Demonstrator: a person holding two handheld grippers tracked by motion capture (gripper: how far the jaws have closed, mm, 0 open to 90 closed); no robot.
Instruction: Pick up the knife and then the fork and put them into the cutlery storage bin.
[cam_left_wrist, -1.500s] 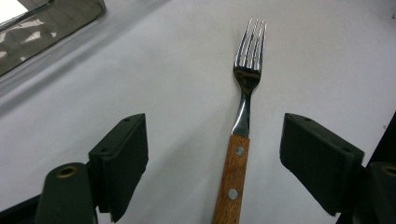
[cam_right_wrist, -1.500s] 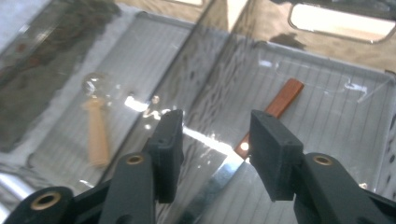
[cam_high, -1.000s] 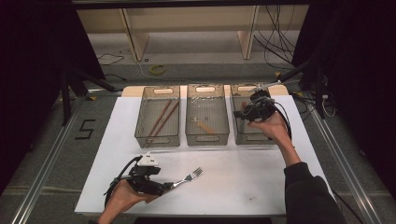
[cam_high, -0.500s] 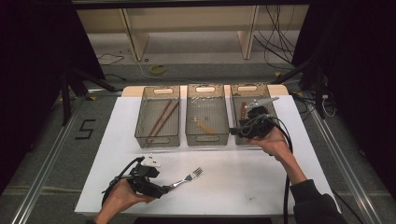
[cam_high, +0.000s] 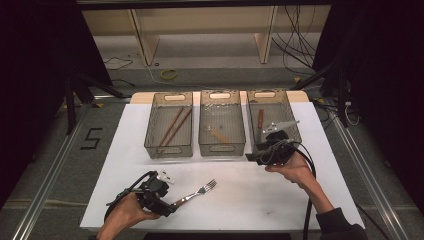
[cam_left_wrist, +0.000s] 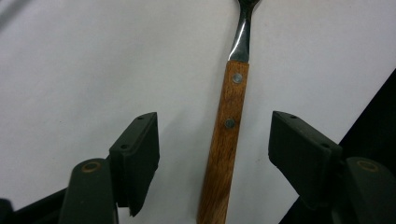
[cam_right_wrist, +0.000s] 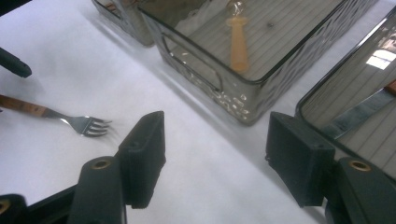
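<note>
Two grippers: you are holding one in each hand over the white table (cam_high: 115, 150).
Left gripper (cam_high: 167, 206): you are keeping it low at the near edge, jaws spread wide and gripping nothing.
Fork (cam_high: 195, 192): it is lying flat on the table, its wooden handle sitting between your left jaws without touching either one, its prongs pointing away toward the baskets.
Right gripper (cam_high: 254, 158): you are holding it just in front of the right basket (cam_high: 295, 125), jaws wide apart and empty, facing left across the table.
Middle basket (cam_high: 221, 145): it is holding a pale, flat wooden utensil (cam_high: 216, 133).
Left basket (cam_high: 150, 135): it is holding two brown sticks (cam_high: 172, 126) lying slantwise.
Right basket contents: a wooden-handled knife (cam_high: 260, 120) is lying inside.
</note>
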